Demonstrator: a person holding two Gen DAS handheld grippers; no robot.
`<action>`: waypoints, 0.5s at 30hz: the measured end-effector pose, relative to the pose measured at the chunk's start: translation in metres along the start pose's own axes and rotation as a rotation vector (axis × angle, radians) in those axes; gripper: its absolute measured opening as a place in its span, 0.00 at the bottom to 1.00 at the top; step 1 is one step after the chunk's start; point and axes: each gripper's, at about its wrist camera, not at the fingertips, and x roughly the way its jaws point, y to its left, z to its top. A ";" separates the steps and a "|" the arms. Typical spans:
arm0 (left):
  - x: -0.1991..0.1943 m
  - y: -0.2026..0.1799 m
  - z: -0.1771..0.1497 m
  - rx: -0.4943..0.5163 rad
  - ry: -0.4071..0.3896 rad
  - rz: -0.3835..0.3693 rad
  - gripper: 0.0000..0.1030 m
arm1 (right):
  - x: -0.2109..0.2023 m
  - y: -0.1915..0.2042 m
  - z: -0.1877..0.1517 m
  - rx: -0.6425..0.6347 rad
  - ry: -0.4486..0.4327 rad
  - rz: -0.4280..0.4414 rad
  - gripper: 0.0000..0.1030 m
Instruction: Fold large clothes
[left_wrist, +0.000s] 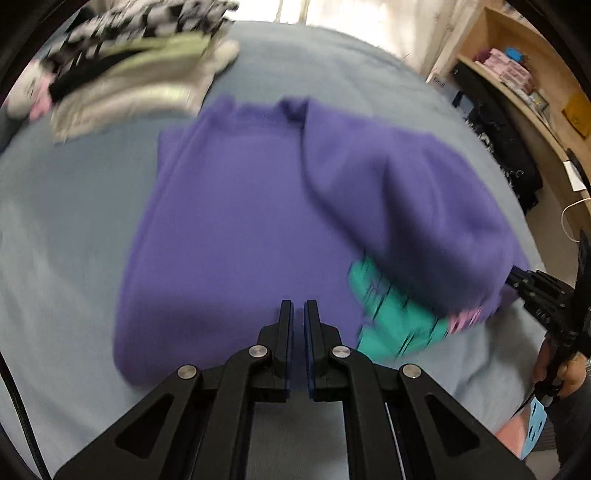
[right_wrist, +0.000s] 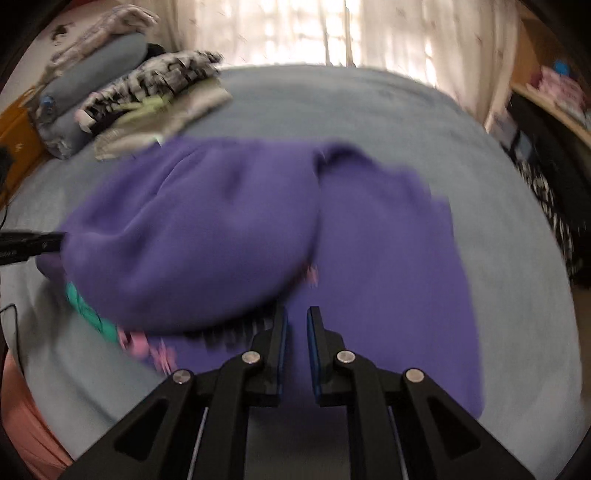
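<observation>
Black jaws of the left gripper (left_wrist: 298, 306) fill the bottom of the left wrist view, pressed nearly together with only a thin slit between the blue pads and nothing caught in it. Just ahead of them lies the purple garment (left_wrist: 236, 229), spread on the blue-grey bed (left_wrist: 66, 236), its right half folded over toward the middle in a puffed, blurred flap. To the right of the jaws a teal and pink print (left_wrist: 391, 314) shows under that flap.

Only this view shows the right gripper (left_wrist: 517, 280) from the side, at the flap's far right edge, with a hand (left_wrist: 561, 373) on its handle; whether cloth is in it I cannot tell. It also shows a wooden shelf (left_wrist: 524, 74) beyond the bed, to the right.

From the right wrist view, the right gripper's (right_wrist: 296, 314) jaws stand slightly apart, empty, with the purple garment (right_wrist: 388, 277) directly ahead of and under them. The flap bulges to their left, and the left gripper (right_wrist: 33, 243) pokes in at its left edge. Ahead and to the left sits a pile of folded clothes (right_wrist: 155, 99), and only this view shows the bright curtain (right_wrist: 332, 33) behind the bed (right_wrist: 369, 107).
</observation>
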 end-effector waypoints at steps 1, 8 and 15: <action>-0.001 0.001 -0.008 -0.002 -0.008 0.002 0.04 | -0.002 -0.003 -0.007 0.035 0.001 0.016 0.10; -0.024 0.000 -0.018 -0.036 -0.042 -0.108 0.22 | -0.022 -0.005 -0.028 0.187 -0.045 0.123 0.18; -0.022 -0.006 0.000 -0.106 -0.065 -0.343 0.38 | -0.035 -0.002 -0.025 0.303 -0.079 0.285 0.35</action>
